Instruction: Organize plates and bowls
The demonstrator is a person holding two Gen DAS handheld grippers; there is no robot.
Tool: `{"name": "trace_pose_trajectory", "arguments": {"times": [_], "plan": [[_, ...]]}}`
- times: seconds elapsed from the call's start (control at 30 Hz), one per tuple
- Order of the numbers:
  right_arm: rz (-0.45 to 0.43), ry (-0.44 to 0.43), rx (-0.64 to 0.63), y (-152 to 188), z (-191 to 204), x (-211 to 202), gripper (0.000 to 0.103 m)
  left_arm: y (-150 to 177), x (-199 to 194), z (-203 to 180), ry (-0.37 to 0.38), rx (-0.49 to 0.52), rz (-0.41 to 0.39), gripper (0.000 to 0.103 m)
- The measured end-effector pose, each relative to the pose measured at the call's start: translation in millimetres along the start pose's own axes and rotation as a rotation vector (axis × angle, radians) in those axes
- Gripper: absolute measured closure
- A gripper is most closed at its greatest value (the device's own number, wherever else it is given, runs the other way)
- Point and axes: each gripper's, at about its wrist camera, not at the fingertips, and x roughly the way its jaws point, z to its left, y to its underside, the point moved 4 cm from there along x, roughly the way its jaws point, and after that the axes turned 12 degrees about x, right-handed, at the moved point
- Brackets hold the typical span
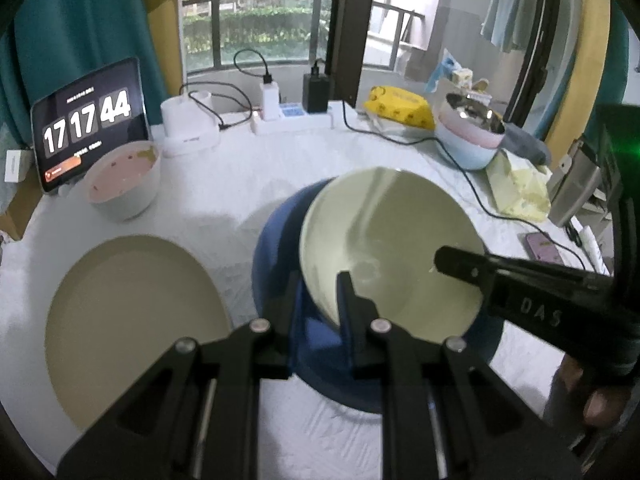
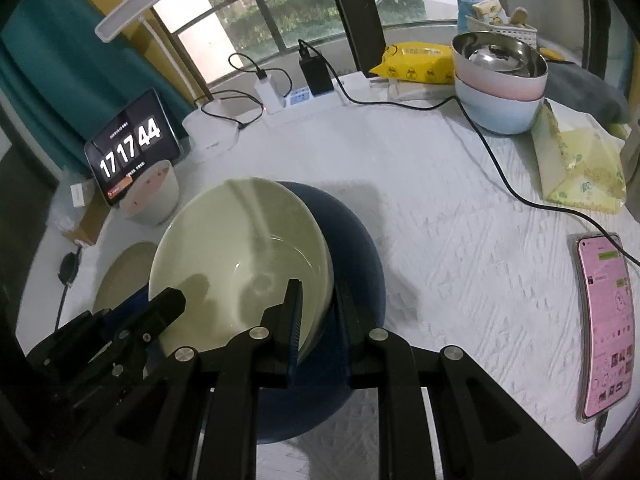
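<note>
Left wrist view: the left gripper (image 1: 320,300) is clamped on the near rim of the pale green bowl (image 1: 384,240), one finger inside the bowl and one outside. The right gripper (image 1: 452,262) enters from the right and grips the opposite rim. The bowl is tilted and sits above the blue plate (image 1: 276,248); whether they touch cannot be told. A beige plate (image 1: 132,320) lies flat to the left of the left gripper, apart from the blue one. Beyond it stands a white bowl with a pink inside (image 1: 124,184), just beside a tablet showing a clock (image 1: 88,124).

Right wrist view: the right gripper (image 2: 316,316) is closed on the bowl's (image 2: 240,256) rim, with the left gripper (image 2: 168,304) on the rim to its left. Stacked bowls (image 2: 500,84) stand far ahead to the right; a phone (image 2: 606,328) lies well to the right on the white table (image 2: 460,240).
</note>
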Motion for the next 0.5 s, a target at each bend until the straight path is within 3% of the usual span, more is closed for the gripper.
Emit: {"name": "trace_pose_trajectory", "arguments": {"times": [0.33, 0.5], "plan": [[0.003, 0.062, -0.066, 1.2, 8.5, 5.9, 0.085, 3.0, 3.3, 4.2, 0.002, -0.002, 0.023, 0.084], [-0.025, 0.08, -0.125, 0.4, 19.3, 2.2, 0.07, 0.6, -4.6, 9.2, -0.001, -0.009, -0.001, 0.084]]}}
